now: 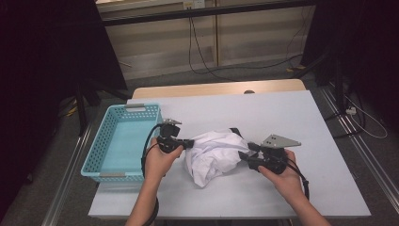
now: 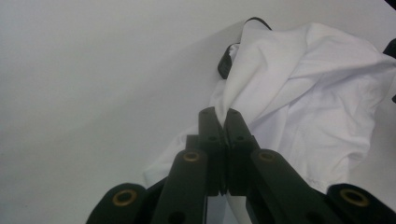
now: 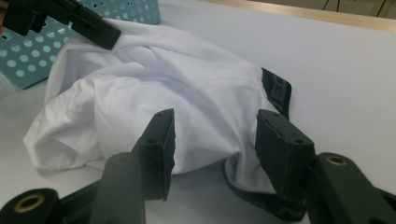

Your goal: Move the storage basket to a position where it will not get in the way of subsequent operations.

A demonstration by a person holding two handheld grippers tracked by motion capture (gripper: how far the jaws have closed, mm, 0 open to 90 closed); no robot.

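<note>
Left claw (image 2: 222, 122) pinches the white garment's (image 1: 211, 155) edge; right claw (image 3: 215, 140) gapes around its far edge.

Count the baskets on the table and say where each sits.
1. The blue basket sits at the table's left edge, left of the white garment and beside the left gripper. Nothing hints at another hidden one.

The pale table (image 1: 301, 122) carries a crumpled white garment (image 1: 212, 155) between both grippers and a blue basket (image 1: 121, 141) beyond the left gripper (image 1: 188, 142).
</note>
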